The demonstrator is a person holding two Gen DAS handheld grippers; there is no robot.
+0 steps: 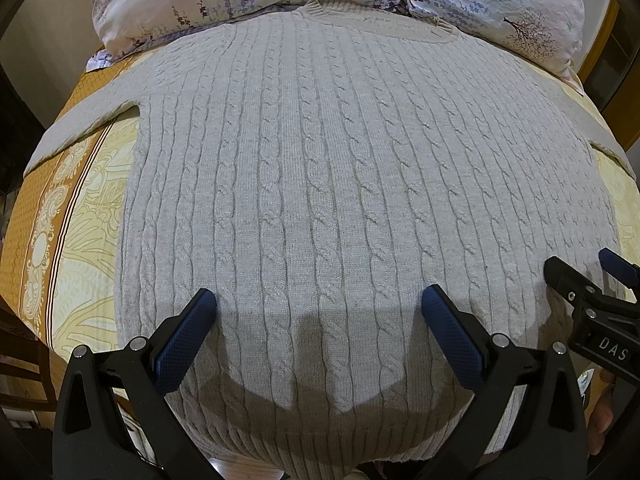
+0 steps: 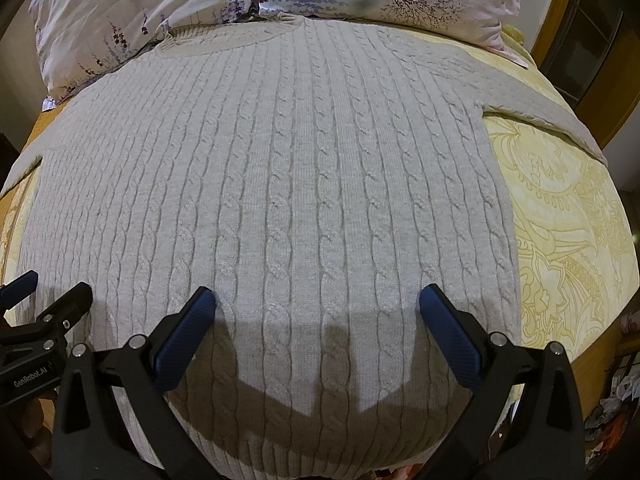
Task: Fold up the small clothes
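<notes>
Black "GenRobot.AI" left gripper [image 1: 319, 300], "DAS" right gripper [image 2: 317, 300], fingers spread above sweater [image 1: 320, 160].

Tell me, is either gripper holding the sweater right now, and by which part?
Neither. The left gripper and right gripper are both open above the flat grey sweater.

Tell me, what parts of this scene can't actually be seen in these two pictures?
- Sweater hem: hidden in both views behind the open left gripper and open right gripper and cut by the bottom edge.
- Sleeve ends: cut off at the fisheye rims in both views.
- Pillows: tops cropped by the upper edge.
- Clutter, right wrist view: too small and distorted to identify.
</notes>
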